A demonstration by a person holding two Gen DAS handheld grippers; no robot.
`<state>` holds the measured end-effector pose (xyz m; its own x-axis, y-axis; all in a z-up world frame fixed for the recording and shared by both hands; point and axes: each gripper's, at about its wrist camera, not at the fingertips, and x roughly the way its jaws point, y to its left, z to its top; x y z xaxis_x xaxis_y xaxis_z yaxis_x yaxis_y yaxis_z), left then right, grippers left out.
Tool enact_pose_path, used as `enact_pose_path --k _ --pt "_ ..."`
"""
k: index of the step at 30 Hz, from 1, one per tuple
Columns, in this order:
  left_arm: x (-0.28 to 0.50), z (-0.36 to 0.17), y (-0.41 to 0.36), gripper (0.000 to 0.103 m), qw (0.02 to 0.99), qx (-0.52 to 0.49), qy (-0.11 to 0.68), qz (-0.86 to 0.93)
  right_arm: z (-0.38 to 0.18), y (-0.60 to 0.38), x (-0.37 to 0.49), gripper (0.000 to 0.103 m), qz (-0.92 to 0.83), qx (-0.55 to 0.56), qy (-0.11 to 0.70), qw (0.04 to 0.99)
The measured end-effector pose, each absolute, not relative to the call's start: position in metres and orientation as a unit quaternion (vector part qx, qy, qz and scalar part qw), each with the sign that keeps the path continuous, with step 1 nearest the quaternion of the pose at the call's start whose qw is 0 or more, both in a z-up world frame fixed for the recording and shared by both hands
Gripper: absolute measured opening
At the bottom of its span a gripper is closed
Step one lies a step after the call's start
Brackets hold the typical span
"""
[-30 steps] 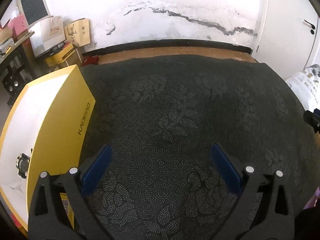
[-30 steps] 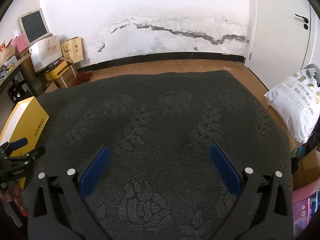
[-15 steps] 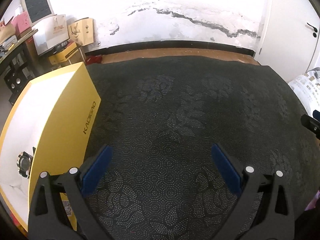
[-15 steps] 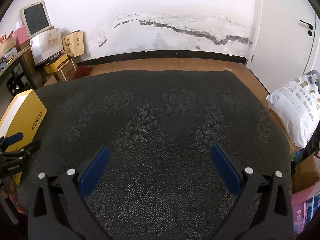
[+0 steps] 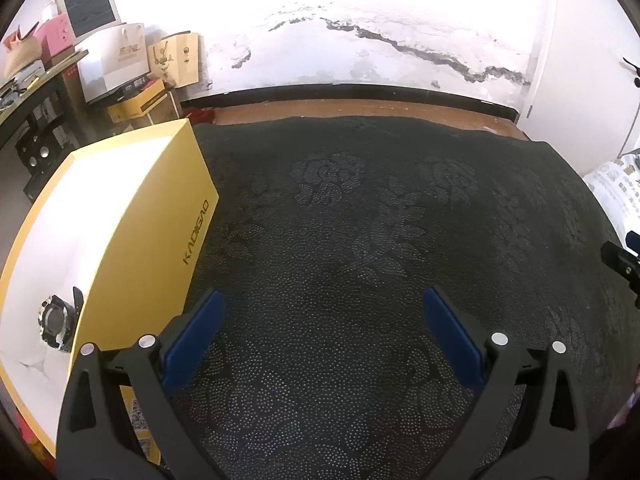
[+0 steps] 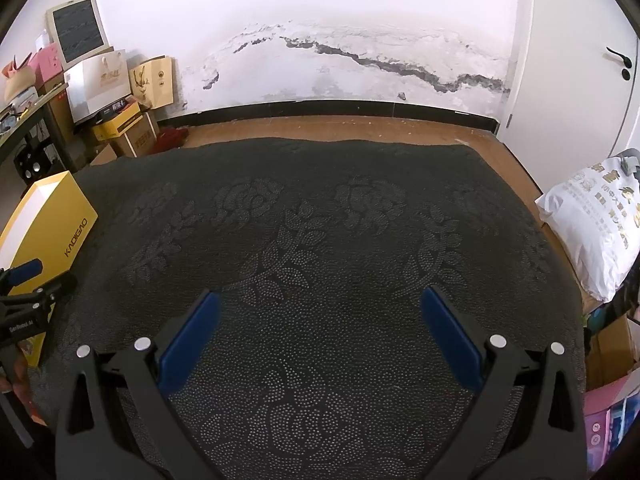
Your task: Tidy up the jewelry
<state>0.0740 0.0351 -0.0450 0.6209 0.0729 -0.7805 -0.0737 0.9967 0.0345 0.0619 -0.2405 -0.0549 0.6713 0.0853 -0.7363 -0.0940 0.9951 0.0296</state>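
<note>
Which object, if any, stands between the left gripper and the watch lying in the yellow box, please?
The box's own side wall does. The watch lies on the white floor of the yellow box, and that tall yellow wall stands between it and the open left gripper, which hangs over the dark cloth. From above, nothing visible covers the watch.

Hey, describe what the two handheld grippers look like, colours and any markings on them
Both look alike. The left gripper and right gripper have matte black frames with triangular cut-outs, round silver pins at the joints, and two flat blue pads inside the fingers. In the right wrist view, the left gripper's side carries small white lettering, too small to read with certainty. No cables or sleeves are visible.
</note>
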Motion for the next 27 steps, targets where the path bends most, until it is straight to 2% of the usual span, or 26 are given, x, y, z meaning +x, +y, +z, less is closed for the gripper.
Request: enact_pose_path --k 27 --pt "0.0746 -0.0463 0.0351 0.097 0.900 -0.002 0.434 0.040 -0.0548 -0.2416 0.0606 0.097 0.049 -0.005 0.402 0.914"
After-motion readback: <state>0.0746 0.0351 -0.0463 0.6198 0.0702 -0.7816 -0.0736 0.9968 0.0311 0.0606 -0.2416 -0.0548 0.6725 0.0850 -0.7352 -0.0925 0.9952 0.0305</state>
